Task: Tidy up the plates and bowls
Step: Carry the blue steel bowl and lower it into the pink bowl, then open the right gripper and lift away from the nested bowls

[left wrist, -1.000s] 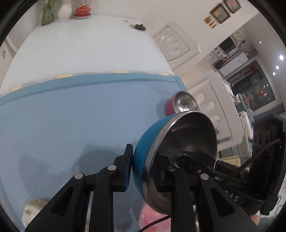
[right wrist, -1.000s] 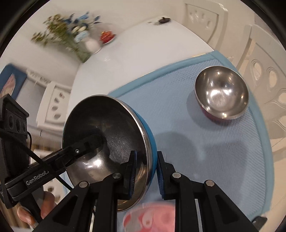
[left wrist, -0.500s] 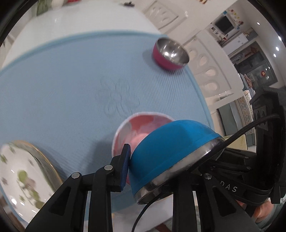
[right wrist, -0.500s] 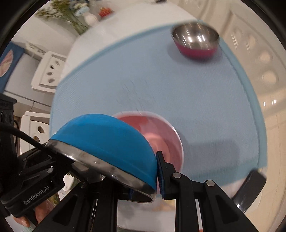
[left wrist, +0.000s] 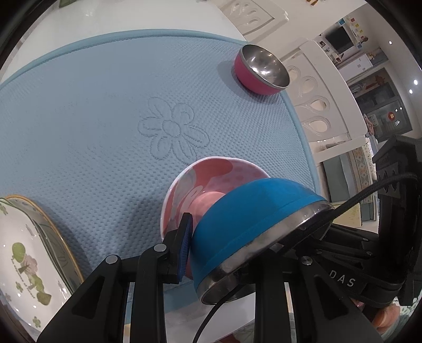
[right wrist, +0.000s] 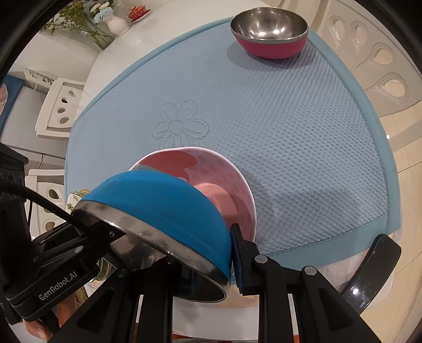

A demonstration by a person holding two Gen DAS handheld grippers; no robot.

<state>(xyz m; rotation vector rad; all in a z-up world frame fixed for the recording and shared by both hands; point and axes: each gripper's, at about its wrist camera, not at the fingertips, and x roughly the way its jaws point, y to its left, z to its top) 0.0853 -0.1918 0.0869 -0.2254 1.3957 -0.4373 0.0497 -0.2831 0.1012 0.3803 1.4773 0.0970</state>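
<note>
The blue bowl is held in the air above the near edge of the mat, tipped so far over that its blue dome faces up and away while its steel mouth faces down and back toward the cameras. Its rim runs on a slant: in the left wrist view it drops from upper right to lower left, and in the right wrist view from upper left to lower right.

Both tongs grip this bowl by its rim. The left tongs close narrowly on the bowl's left side, with one blue-padded finger pressed on the outer wall and the other hidden under the rim. The right tongs hold the opposite side the same way, one padded finger against the blue wall and its partner tucked inside the steel mouth.

Directly beneath and just beyond the blue bowl sits the pink patterned bowl, upright on the mat with its mouth open upward; whether the two bowls touch cannot be told.

The light blue mat has a stitched flower at its centre and covers the white worktop. At the mat's far right corner stands a pink steel bowl, upright and well apart from the others. At the near left lies a floral plate with a gold rim. A vase of flowers stands at the worktop's far end.
</note>
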